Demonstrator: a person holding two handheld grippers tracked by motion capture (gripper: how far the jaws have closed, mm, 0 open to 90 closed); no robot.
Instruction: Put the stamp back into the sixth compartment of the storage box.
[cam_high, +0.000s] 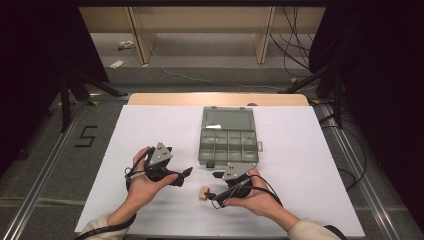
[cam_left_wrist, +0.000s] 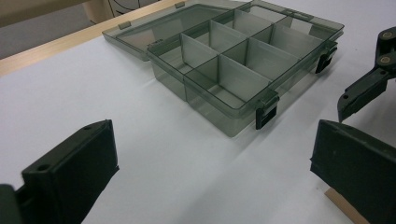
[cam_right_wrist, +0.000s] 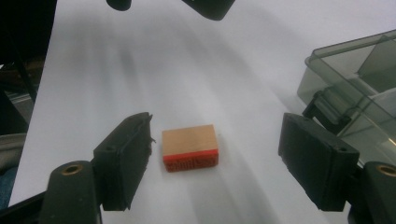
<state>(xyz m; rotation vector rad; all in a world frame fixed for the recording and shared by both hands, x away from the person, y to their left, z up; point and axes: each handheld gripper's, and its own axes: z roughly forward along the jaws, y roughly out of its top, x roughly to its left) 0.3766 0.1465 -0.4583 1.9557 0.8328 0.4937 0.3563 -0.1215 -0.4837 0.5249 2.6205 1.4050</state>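
On the white table (cam_high: 310, 165), a small wooden stamp block (cam_right_wrist: 190, 147) lies between the wide-spread jaws of the right gripper (cam_right_wrist: 215, 161), untouched; the left gripper (cam_left_wrist: 210, 172) gapes empty beside the open compartment box (cam_left_wrist: 243, 60).

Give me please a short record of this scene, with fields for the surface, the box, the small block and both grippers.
surface: white table top
box: grey see-through compartment box, lid open and laid flat, the compartments in view look empty
block: small wooden stamp with a red underside, lying on the table near the box, apart from it
left gripper: left gripper open, holding nothing, above the table
right gripper: right gripper open, jaws on either side of the stamp, not touching it
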